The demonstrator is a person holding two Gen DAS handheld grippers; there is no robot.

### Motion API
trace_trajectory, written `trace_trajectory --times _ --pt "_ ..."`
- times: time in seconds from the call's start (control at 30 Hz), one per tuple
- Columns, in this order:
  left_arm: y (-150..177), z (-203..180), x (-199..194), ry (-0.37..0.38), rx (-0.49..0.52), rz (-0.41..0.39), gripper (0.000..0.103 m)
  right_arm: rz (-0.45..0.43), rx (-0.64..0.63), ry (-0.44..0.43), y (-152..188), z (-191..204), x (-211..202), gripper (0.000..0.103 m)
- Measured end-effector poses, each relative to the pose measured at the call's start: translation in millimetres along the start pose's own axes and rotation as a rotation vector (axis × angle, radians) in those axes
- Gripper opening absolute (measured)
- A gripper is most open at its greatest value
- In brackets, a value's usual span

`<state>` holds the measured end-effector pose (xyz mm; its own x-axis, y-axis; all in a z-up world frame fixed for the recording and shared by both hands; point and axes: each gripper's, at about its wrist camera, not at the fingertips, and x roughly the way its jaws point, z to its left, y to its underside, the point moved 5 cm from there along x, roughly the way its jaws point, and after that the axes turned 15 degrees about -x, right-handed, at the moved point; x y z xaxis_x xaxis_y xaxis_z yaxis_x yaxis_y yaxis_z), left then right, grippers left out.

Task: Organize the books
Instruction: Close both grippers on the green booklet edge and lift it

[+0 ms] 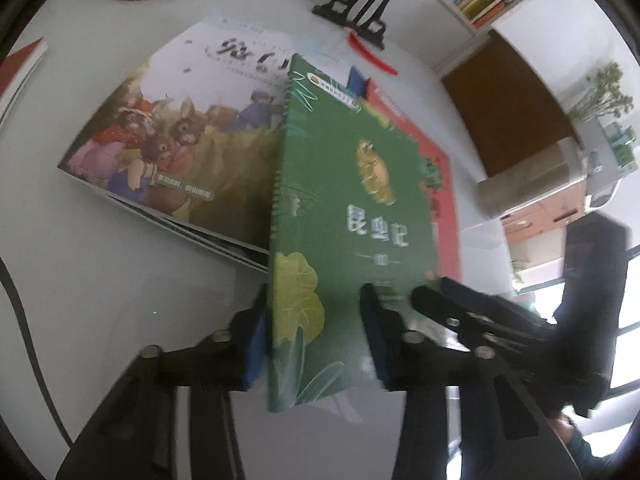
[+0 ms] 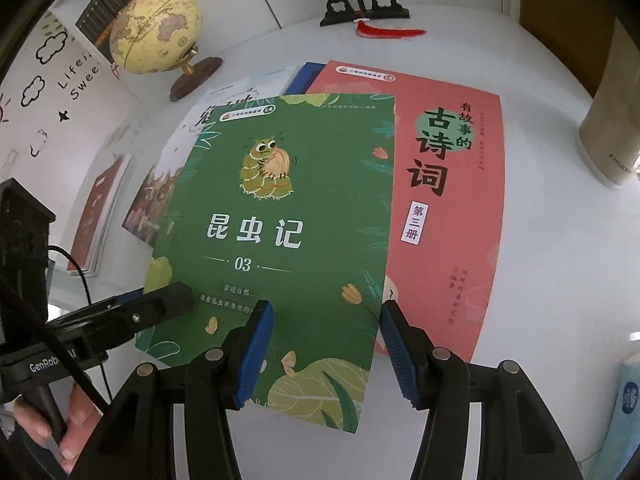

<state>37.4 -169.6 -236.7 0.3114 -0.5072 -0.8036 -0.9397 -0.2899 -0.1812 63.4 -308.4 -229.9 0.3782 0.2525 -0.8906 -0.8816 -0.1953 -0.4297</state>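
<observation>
Only the left wrist view shows the left claw (image 1: 314, 344) clenched around the green paperback book (image 1: 352, 216), tilted above the white table (image 1: 100, 300); the right claw (image 2: 326, 350) straddles it, released.

Four loose books are counted: one green book (image 2: 276, 216), one pink book (image 2: 452, 200), one rabbit-cover book (image 1: 168, 128), perhaps one maroon book (image 2: 100, 216); one globe (image 2: 156, 32).
</observation>
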Motion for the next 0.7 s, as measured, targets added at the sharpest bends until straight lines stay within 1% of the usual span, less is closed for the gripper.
trace_trajectory --times 0.03,0.07,0.13,0.2,0.23,0.3,0.33,0.43,0.5,0.53,0.6,0.7 --pt "2 -7 -11 0.049 -0.001 0.003 0.026 -0.003 0.002 0.002 0 -1 0 0.055" --pt "4 -13 -18 0.083 0.006 0.006 0.026 -0.007 0.009 -0.002 1 -2 -1 0.055" --pt "8 -25 -26 0.115 0.043 0.012 0.026 -0.014 0.031 -0.032 2 -4 -1 0.055" --pt "10 -31 -18 0.106 0.059 0.020 0.026 -0.021 0.041 -0.043 4 -6 -2 0.055" --pt "9 -31 -6 0.082 0.048 0.029 0.026 -0.021 0.040 -0.046 4 -6 -3 0.055" --pt "8 -30 11 0.067 0.024 0.050 0.021 -0.020 0.040 -0.061 3 -4 -2 0.055" --pt "7 -29 19 0.072 -0.001 0.072 0.015 -0.018 0.041 -0.067 2 -4 -1 0.055" --pt "5 -28 20 0.117 -0.044 0.090 0.010 -0.015 0.050 -0.085 4 -5 -3 0.055" --pt "2 -27 15 0.164 -0.082 0.105 0.008 -0.009 0.078 -0.126 8 -9 -4 0.055" --pt "-2 -25 13 0.197 -0.116 0.115 0.008 -0.001 0.103 -0.164 12 -12 -5 0.055" --pt "-7 -24 10 0.223 -0.148 0.120 0.008 0.008 0.155 -0.223 19 -18 -8 0.055" --pt "-15 -18 7 0.234 -0.177 0.128 0.008 0.011 0.250 -0.302 34 -29 -12 0.055"
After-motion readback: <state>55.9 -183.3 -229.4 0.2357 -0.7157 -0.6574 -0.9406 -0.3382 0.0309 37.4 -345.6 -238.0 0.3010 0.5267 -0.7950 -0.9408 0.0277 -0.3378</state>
